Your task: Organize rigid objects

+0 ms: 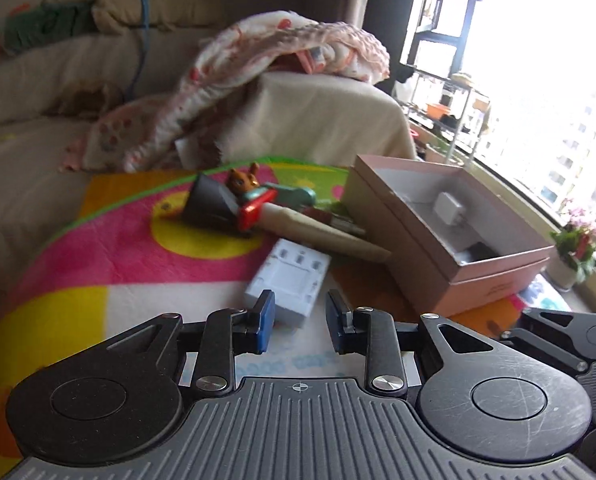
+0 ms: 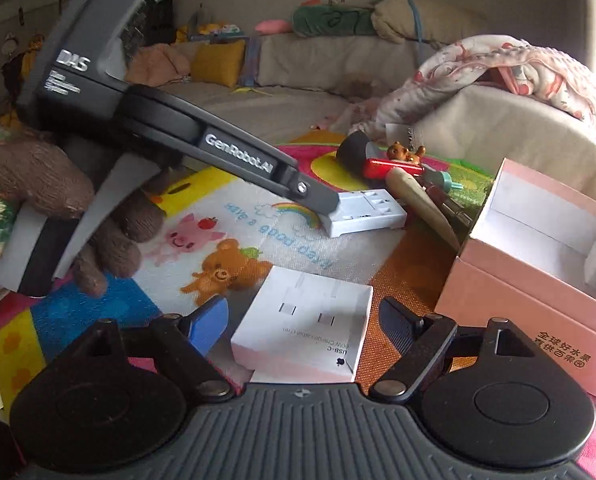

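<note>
- The left gripper point(image 1: 300, 326) is held open with nothing between its jaws; the white plastic tray point(image 1: 288, 282) lies just ahead of its blue pads, long axis running away from the gripper.
- The right gripper point(image 2: 304, 326) is spread wide, and the white cable box point(image 2: 304, 330) sits between its fingers without visible contact, its printed end nearest the gripper.
- The pink box point(image 2: 534, 300), ahead-right, is cut off by the frame edge.
- The toy pile point(image 1: 254, 200) is blurred.

Black hand-held gripper point(image 2: 302, 322) with blue finger pads point(image 2: 208, 322), silver screws, "GenRobot.AI" lettering; brown knitted glove point(image 2: 58, 196).
</note>
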